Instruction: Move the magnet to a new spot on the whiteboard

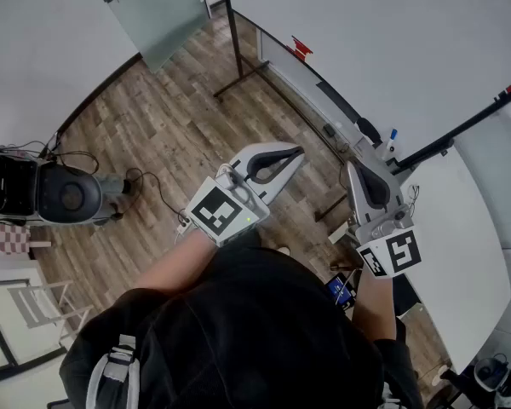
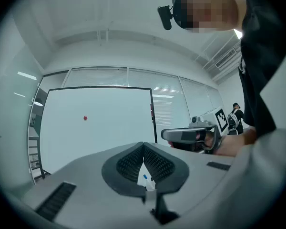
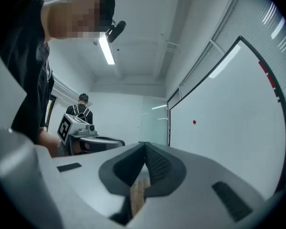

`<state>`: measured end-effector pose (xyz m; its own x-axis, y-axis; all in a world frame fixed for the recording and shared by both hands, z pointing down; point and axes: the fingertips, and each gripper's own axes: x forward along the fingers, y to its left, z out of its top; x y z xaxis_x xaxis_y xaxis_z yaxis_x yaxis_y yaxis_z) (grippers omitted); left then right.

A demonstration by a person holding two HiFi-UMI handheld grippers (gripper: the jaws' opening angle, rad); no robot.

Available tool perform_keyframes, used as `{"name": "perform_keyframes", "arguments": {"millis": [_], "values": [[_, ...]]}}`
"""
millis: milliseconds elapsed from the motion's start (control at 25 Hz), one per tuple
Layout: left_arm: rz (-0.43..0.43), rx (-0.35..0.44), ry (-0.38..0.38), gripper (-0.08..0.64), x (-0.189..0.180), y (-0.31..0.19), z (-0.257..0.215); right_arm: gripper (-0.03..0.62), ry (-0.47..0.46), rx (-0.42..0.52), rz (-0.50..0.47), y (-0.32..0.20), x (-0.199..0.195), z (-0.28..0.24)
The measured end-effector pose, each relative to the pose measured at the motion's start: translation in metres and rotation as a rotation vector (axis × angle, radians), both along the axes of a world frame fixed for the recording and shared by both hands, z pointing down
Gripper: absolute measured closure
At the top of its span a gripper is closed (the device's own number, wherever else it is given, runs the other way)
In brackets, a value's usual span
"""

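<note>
On the whiteboard point(image 2: 109, 142), well apart from both grippers, the magnet point(image 2: 85, 118) is seen. The left gripper point(image 2: 143, 146) and right gripper point(image 3: 145, 146) are held clenched, empty. Unless the jaws are parted before contact, the magnet could be knocked off or pushed aside

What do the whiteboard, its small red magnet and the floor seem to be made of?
Whiteboard: a smooth, slightly glossy white panel. It is probably coated steel, since a magnet clings to it.
Magnet: a small round red piece, perhaps with a plastic cap, but it is too small to tell.
Floor: brown planks with visible grain and seams, either wood or wood-look laminate.
</note>
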<state>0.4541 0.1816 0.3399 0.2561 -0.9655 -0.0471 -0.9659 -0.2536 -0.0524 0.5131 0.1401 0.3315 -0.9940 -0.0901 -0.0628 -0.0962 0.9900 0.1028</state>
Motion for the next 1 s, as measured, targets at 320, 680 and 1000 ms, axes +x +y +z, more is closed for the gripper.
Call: {"name": "perform_keyframes", "arguments": {"millis": [320, 680, 1000], "values": [[-0.006, -0.016, 0.004, 0.555, 0.001, 0.014, 0.006, 0.601, -0.011, -0.041, 0.014, 0.010, 0.001, 0.003], [-0.032, 0.013, 0.024, 0.555, 0.000, 0.026, 0.000, 0.601, -0.006, -0.031, 0.007, 0.023, 0.003, 0.007], [-0.028, -0.017, -0.004, 0.557, -0.021, 0.026, 0.002, 0.601, -0.002, -0.032, -0.024, 0.032, -0.022, 0.008]]}}
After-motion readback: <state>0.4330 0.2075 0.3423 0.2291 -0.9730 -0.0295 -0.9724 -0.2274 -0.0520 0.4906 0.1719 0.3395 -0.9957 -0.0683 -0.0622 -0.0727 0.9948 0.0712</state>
